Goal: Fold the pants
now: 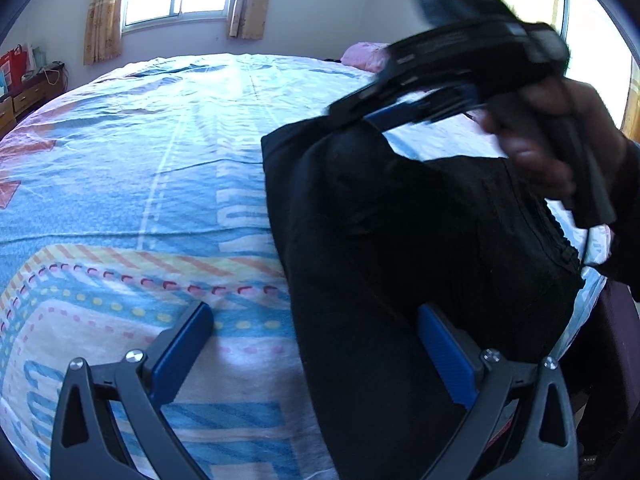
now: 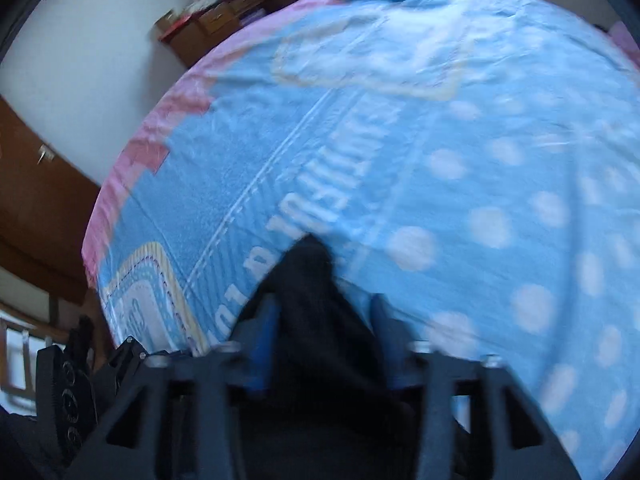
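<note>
Black pants [image 1: 400,240] lie in a folded heap on the right part of a blue patterned bedsheet [image 1: 160,160]. My left gripper [image 1: 312,312] is open and low over the bed; its left finger [image 1: 184,344] is above bare sheet and its right finger [image 1: 444,356] is over the pants' near part. A hand holds my right gripper [image 1: 360,118] at the pants' far end. In the blurred right wrist view a peak of the pants [image 2: 312,272] stands between the fingers of the right gripper [image 2: 326,300]. The pads stand apart, with a sliver of sheet [image 2: 480,160] showing beside the cloth.
A pink pillow [image 1: 364,56] lies at the bed's far end under curtained windows. A wooden dresser [image 1: 28,96] with bags stands by the wall, also in the right wrist view [image 2: 224,12]. The bed's edge drops off at the right beside something dark purple [image 1: 612,340].
</note>
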